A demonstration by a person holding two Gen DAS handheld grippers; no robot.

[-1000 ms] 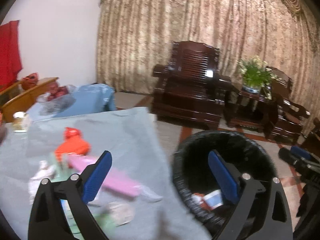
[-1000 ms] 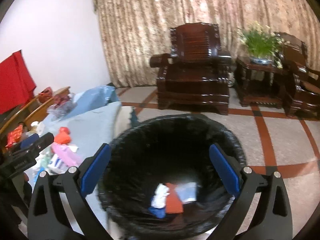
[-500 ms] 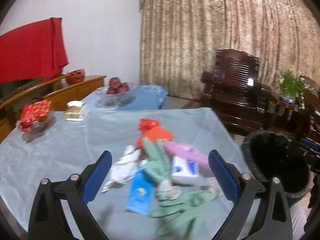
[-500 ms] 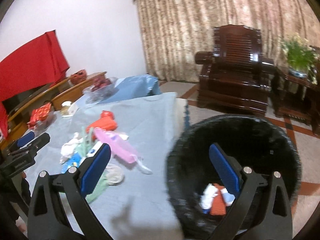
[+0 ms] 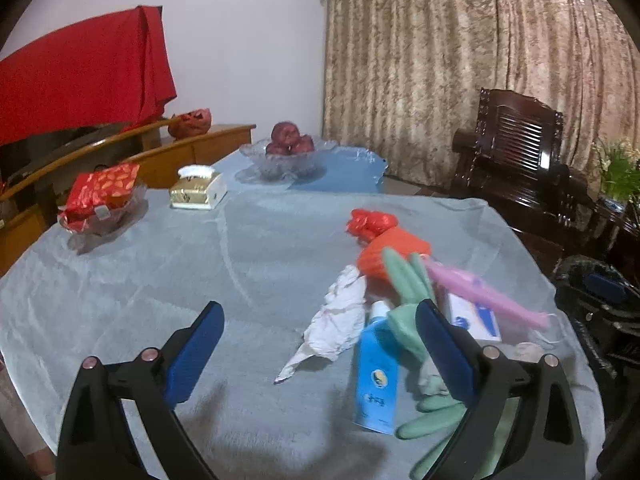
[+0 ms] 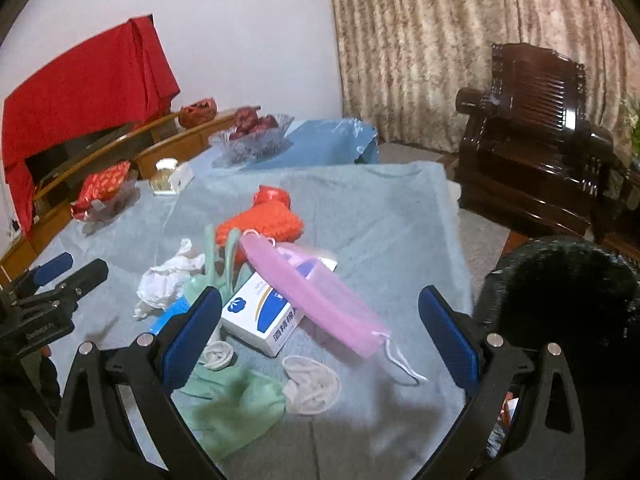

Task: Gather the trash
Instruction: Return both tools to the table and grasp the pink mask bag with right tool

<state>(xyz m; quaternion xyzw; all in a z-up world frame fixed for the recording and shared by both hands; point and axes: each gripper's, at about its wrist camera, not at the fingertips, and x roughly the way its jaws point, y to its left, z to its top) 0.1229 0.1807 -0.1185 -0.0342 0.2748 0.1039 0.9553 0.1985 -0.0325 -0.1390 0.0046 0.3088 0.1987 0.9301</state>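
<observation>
A pile of trash lies on the grey-clothed table (image 5: 160,280): an orange-red bag (image 6: 260,220), a pink mask (image 6: 316,300), a white-and-blue box (image 6: 260,316), green gloves (image 6: 236,400), crumpled white paper (image 5: 340,320) and a blue tube (image 5: 376,376). The black-lined bin (image 6: 568,304) stands at the table's right edge. My left gripper (image 5: 320,344) is open and empty, above the table near the paper. My right gripper (image 6: 320,328) is open and empty, above the box and mask; it also shows in the left wrist view (image 5: 604,284).
A glass fruit bowl (image 5: 286,156), a tissue box (image 5: 196,194) and a red packet in a dish (image 5: 100,200) stand at the table's far side. A dark wooden armchair (image 6: 540,140) and curtains lie beyond. A wooden cabinet with red cloth (image 5: 80,80) is at left.
Both grippers have swung left from over the bin to over the table. The trash pile has come into the middle of both views and the bin has shifted to the right edge.
</observation>
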